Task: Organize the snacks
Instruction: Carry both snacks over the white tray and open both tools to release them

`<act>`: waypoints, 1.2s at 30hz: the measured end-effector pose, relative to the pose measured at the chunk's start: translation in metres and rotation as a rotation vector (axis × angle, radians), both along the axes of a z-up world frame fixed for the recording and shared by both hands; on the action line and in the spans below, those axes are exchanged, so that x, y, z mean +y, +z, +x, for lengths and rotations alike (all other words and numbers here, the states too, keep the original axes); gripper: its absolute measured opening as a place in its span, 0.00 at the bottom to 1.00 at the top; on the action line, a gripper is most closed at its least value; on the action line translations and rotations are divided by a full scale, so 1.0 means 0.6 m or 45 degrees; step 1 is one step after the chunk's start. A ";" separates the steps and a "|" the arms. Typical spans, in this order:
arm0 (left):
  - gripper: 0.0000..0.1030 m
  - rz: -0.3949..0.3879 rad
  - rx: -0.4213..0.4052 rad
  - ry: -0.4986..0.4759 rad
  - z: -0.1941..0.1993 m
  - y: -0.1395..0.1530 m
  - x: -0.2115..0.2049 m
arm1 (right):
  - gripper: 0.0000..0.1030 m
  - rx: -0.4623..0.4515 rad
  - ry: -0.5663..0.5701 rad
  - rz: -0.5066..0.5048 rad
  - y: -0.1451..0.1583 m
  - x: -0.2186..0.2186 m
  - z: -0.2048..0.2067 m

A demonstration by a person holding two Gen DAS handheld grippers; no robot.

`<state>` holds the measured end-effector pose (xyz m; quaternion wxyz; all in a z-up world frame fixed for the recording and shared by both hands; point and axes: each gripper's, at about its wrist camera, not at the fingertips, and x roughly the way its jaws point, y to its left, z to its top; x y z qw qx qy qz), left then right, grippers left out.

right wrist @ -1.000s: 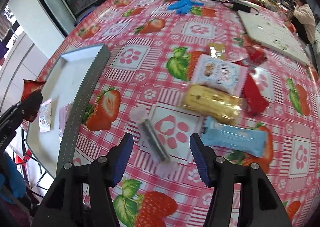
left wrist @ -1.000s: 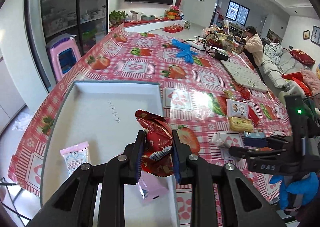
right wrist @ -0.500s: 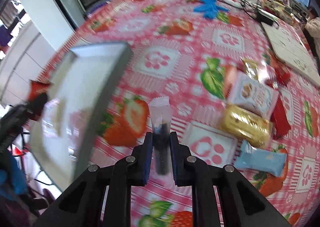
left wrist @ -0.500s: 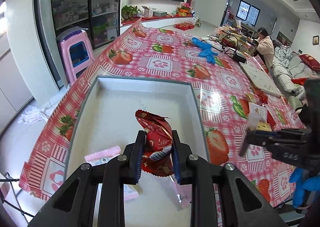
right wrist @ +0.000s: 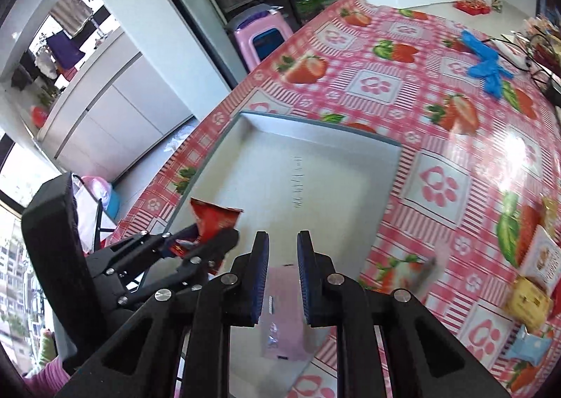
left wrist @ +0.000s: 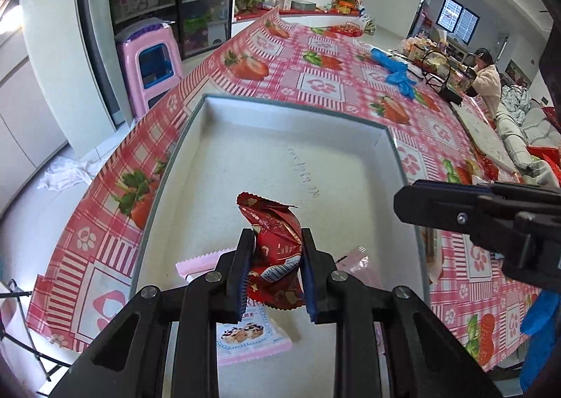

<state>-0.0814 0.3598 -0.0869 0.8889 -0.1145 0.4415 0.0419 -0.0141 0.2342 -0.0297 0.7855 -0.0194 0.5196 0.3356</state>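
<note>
Low in the left wrist view, the left gripper (left wrist: 277, 240) is clamped on a crumpled red snack packet (left wrist: 270, 214), held above the white tray (left wrist: 280, 152), apparently to drop it beside the pink wafer packets (left wrist: 252, 338) already lying there. Lower centre of the right wrist view, the right gripper (right wrist: 283, 240) has its jaws almost together over the tray's near end; whether anything thin is pinched between them I cannot tell. Further off, right of frame, a yellow packet (right wrist: 527, 299) and a blue packet (right wrist: 529, 345) await sorting on the strawberry tablecloth (right wrist: 378, 86).
</note>
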 end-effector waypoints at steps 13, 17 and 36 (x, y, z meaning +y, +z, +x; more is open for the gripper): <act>0.77 -0.017 -0.026 0.028 -0.002 0.004 -0.001 | 0.96 0.029 -0.335 -0.286 -0.064 -0.176 0.043; 0.77 -0.009 -0.009 0.022 -0.007 -0.001 -0.010 | 0.96 0.114 -0.375 -0.275 -0.096 -0.198 0.046; 0.77 -0.032 -0.010 0.055 -0.038 -0.002 0.000 | 0.16 -0.073 -0.155 -0.137 -0.021 -0.096 0.023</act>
